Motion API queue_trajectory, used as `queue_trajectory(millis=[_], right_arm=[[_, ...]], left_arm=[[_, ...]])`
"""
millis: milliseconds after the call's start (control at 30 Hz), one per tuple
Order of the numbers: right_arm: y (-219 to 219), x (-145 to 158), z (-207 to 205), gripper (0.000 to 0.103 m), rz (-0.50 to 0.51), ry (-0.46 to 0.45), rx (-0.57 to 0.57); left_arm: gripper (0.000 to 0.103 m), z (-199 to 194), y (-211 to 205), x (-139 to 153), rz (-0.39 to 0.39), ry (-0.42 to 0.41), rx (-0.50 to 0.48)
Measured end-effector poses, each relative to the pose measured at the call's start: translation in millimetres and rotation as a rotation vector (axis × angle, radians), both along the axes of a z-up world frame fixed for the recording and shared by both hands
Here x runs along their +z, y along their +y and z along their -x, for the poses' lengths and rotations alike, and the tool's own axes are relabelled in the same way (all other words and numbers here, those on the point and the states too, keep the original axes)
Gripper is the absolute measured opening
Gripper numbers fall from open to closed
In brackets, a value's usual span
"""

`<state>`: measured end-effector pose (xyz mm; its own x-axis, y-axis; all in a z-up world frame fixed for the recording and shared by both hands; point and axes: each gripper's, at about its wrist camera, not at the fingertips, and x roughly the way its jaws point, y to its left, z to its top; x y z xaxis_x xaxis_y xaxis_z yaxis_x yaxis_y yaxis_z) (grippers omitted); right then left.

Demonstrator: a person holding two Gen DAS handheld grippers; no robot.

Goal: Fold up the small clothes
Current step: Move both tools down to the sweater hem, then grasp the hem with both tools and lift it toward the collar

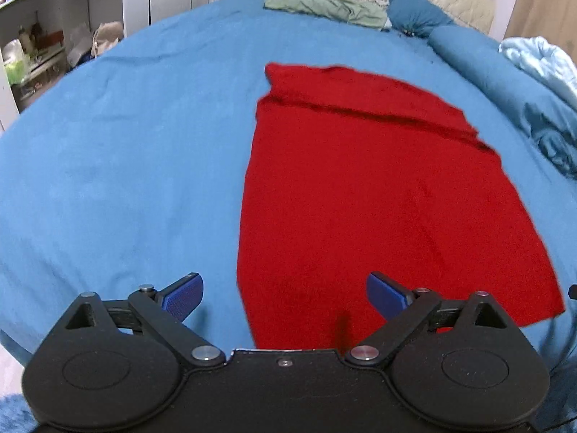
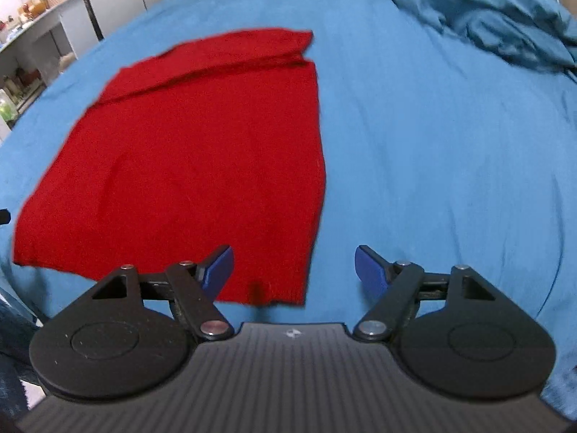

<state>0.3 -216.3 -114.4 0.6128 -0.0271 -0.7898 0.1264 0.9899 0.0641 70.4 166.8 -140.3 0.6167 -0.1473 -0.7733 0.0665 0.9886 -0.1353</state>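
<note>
the red cloth lies flat on the blue bed at 12 o'clock, one far fold made, more to do; left claw and right claw hang open, empty.

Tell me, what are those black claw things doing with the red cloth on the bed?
A person holds a gripper in each hand above a red cloth spread flat on a blue bed. The left gripper and the right gripper are both open and empty. The cloth's far edge is already turned over; nothing is gripping it now.
</note>
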Motion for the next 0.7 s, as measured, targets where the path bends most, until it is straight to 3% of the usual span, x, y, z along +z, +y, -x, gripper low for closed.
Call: queue_trajectory(millis=[67,167,333,433,533,600,633,700], right_arm=[[1,-12,0,0.088,-0.01,-0.002,-0.017],[2,-25,0,0.079,-0.02,0.005,-0.039],[6,-38,-10,0.077,-0.014,0.023,-0.037],[6,-41,-14,0.07,-0.016,0.031,-0.029],[8,-42,-17,0.051,-0.022,0.033,0.0],[10,-42,-18,0.034,-0.025,0.031,0.017],[11,-43,-18,0.031,-0.027,0.032,0.025],[12,-43,-19,0.022,-0.024,0.03,0.021]], left_arm=[[0.086,2,2,-12,-0.002,0.011,0.009],[0.072,2,8,-26,0.0,0.023,0.03],[0.065,9,3,-36,-0.037,0.009,0.02],[0.051,11,0,-39,-0.053,0.01,0.003],[0.035,13,-6,-40,-0.07,0.012,-0.024],[0.02,12,-10,-39,-0.078,0.017,-0.035],[0.008,13,-11,-39,-0.079,0.018,-0.041],[0.006,10,-14,-38,-0.078,0.025,-0.043]])
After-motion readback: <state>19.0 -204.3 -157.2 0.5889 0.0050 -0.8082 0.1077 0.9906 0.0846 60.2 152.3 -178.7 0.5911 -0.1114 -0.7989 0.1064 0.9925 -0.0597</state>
